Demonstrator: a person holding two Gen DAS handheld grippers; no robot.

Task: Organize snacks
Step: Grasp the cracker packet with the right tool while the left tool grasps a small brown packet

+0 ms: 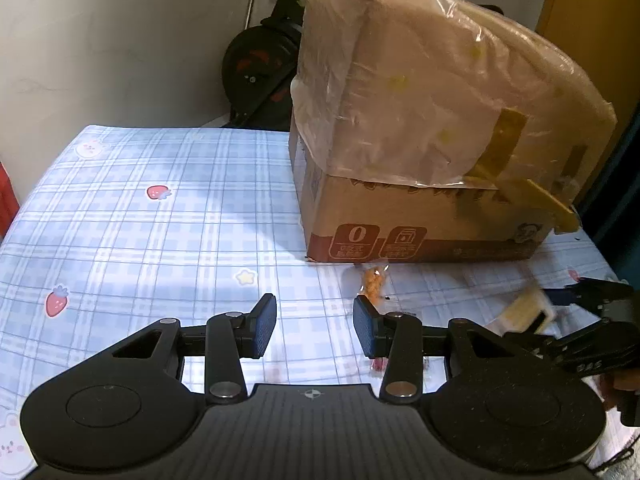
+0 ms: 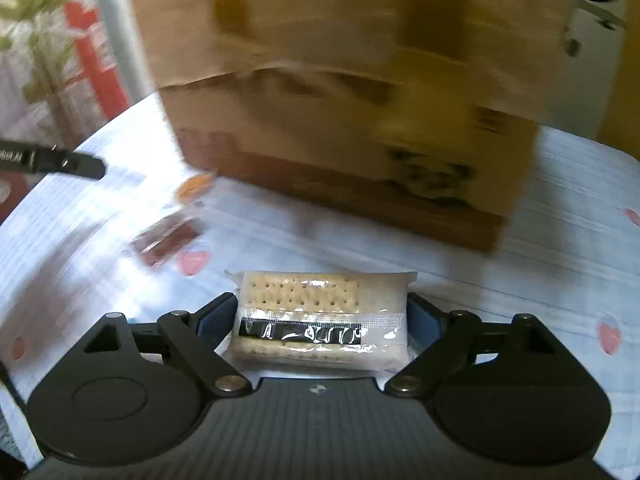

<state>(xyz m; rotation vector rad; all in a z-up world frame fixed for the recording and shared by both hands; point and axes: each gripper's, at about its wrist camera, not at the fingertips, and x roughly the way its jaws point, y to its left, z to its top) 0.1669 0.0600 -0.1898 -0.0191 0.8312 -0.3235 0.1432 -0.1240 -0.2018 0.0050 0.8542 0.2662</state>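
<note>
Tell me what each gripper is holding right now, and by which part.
The right gripper clamps a clear-wrapped cracker pack across its two short ends, one pad on each. The left gripper is open and holds nothing.

A clear-wrapped cracker pack (image 2: 322,316) is sitting flat between blue pads, pale and dotted with holes. An orange snack (image 1: 373,280) is lying just in front of the cardboard box (image 1: 420,216), with a reddish-brown packet (image 2: 166,242) lying nearby on the cloth.
</note>
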